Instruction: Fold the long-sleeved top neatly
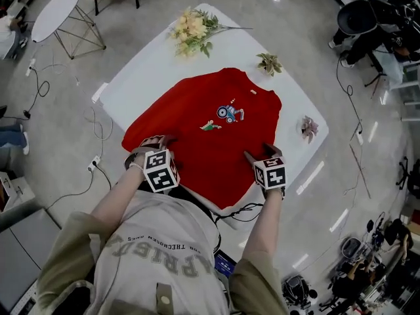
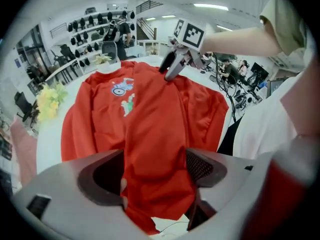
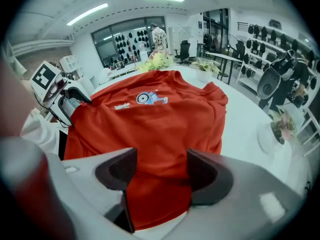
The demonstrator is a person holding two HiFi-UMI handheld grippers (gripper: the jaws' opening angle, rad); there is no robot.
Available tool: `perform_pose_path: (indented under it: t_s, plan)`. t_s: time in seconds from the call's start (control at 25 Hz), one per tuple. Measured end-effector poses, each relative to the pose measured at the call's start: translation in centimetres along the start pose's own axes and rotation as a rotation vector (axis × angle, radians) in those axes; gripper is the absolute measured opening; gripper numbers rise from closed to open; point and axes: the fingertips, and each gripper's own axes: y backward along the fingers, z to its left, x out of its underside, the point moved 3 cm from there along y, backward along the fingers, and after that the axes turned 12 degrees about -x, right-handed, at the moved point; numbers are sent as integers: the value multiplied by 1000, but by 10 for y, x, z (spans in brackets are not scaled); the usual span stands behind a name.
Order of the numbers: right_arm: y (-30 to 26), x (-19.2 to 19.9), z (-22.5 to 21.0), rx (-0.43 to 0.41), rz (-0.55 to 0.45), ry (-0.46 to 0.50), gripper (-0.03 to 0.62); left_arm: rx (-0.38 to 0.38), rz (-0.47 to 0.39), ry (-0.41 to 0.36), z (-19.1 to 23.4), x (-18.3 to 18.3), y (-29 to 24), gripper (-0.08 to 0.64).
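We're looking steeply down at a big white table (image 1: 141,71) that's filling the middle of the head view, turned like a diamond. The red long-sleeved top (image 1: 197,153) is lying spread out front-up across it. Its collar is pointing at the top of the frame and its hem is sitting at the table's near edge, bottom centre. The sleeves are lying close along its sides.

A bunch of pale yellow flowers (image 1: 191,31) is resting on the table's far corner, top centre, apart from the collar.

Both grippers are sitting down at the hem end. The left gripper (image 1: 156,142) is working the lower left corner of the top. In the left gripper view its jaws are standing wide apart with a puckered ridge of red cloth running up between them. The cloth is brushing the pads. It doesn't look pinched to us, though the bunching is making that hard to call.

The right gripper (image 1: 264,153) is sitting over the lower right part of the hem. Its jaws are also standing apart, straddling flat red cloth that's reaching from one pad to the other.

Two small potted plants are sitting on the bare tabletop. One (image 1: 269,63) is just past the right shoulder, and the other (image 1: 308,128) is out by the right edge.

Smallest bit is a little blue cartoon print (image 1: 230,113) showing on the chest.
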Motion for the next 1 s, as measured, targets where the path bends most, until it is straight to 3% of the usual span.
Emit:
perform_pose_path:
  t_s: [0.12, 0.24, 0.44, 0.56, 0.68, 0.8, 1.0]
  plan:
    - [10, -16, 19, 5, -67, 36, 299, -64, -29, 111, 13, 28, 29, 371]
    - [10, -34, 56, -18, -101, 102, 299, -122, 2, 190, 28, 76, 53, 371]
    - [-22, -60, 158, -117, -129, 186, 299, -198, 36, 207, 48, 147, 71, 373]
    - [-55, -72, 229, -177, -133, 204, 299, -186, 38, 150, 52, 176, 70, 373]
    - [-87, -86, 294, -194, -115, 227, 299, -177, 25, 22, 57, 201, 65, 373]
    - [-116, -95, 345, -169, -83, 263, 299, -170, -23, -106, 63, 216, 59, 373]
    - [-164, -96, 388, -91, -21, 316, 298, -146, -100, -219, 66, 224, 40, 373]
